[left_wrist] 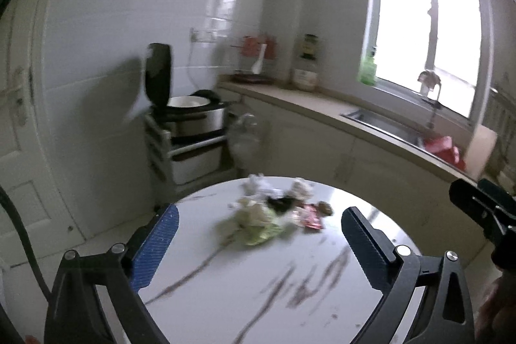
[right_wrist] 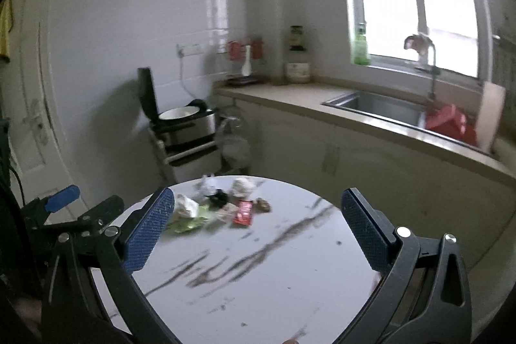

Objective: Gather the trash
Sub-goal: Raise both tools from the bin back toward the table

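Observation:
A heap of trash [left_wrist: 274, 211] lies on the far part of a round white marble table [left_wrist: 258, 279]: crumpled white tissues [left_wrist: 303, 187], green and pale wrappers [left_wrist: 258, 226], a red packet [left_wrist: 311, 216] and a dark scrap. My left gripper [left_wrist: 258, 231] hovers over the table's near side, open and empty, short of the heap. The right gripper [right_wrist: 258, 215] is likewise open and empty, with the trash [right_wrist: 222, 205] and red packet [right_wrist: 242, 212] ahead, left of centre. Each gripper shows at the other view's edge: right [left_wrist: 483, 208], left [right_wrist: 74, 208].
A kitchen counter [right_wrist: 371, 118] with a steel sink [right_wrist: 374, 105], tap, red cloth and cutting board runs along the right under a window. An open rice cooker [left_wrist: 193, 112] sits on a small white rack by the tiled wall. A clear bag hangs beside it. A white door is on the left.

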### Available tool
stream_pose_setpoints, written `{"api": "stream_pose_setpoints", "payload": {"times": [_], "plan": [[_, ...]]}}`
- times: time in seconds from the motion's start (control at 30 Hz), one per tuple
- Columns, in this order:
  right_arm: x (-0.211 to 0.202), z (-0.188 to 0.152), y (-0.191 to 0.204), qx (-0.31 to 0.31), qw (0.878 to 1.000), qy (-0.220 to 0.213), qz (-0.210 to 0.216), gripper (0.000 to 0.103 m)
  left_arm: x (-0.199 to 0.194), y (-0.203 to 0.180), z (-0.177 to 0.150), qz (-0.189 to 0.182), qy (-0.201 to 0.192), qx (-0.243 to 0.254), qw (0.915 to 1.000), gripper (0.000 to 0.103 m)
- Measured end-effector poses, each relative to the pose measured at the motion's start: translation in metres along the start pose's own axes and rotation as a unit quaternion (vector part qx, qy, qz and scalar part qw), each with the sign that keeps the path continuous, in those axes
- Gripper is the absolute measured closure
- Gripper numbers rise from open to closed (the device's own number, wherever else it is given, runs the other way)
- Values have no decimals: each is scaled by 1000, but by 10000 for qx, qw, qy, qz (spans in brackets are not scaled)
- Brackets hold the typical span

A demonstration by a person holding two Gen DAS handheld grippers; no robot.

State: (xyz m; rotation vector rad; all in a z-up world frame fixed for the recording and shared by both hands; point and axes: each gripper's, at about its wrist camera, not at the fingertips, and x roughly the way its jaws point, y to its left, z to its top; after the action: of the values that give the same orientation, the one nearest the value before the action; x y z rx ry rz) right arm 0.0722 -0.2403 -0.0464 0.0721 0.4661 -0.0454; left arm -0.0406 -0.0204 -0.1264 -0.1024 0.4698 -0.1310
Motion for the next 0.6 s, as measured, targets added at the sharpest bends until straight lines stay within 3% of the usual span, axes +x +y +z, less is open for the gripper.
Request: {"api": "stream_pose_setpoints", "payload": {"times": [0.27,0.6], "plan": [[44,-7,22,-130,9992,304,205,0,27,15,-2,210,280,-188,9992,2],[118,-27,-7,135,9941,1073,105,0,123,17,20,110,867,-45,9962,2]]}}
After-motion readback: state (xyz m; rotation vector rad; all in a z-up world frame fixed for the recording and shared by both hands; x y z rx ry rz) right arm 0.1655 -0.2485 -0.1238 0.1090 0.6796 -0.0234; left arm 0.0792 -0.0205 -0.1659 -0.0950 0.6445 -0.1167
